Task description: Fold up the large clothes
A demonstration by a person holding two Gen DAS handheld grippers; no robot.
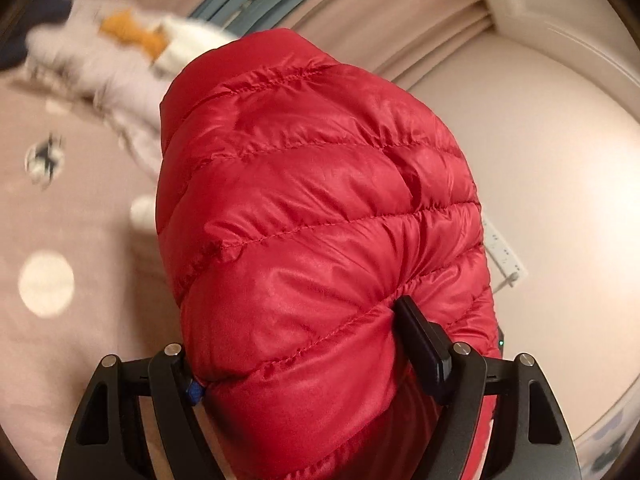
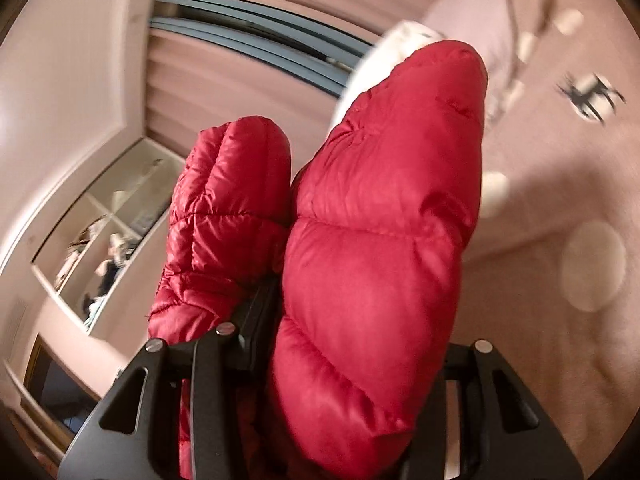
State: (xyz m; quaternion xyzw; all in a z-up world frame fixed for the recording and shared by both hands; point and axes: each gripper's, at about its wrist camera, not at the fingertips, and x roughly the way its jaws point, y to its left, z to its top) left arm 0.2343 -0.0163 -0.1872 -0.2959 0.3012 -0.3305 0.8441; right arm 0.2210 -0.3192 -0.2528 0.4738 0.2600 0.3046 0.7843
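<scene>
Left wrist view: I am clamping my left gripper (image 1: 304, 344) on the red jacket (image 1: 316, 208); my right gripper (image 2: 352, 332) is pinching it too, pink bed (image 2: 560, 184) lying open at frame right.

Red jacket (image 1: 316, 216) bulges across both views; pink bedspread (image 1: 80, 240) lies open beside it.

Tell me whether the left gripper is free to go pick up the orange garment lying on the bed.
Probably not: the left gripper is clamped on the red puffer jacket, which bulges between it and the orange garment.
</scene>
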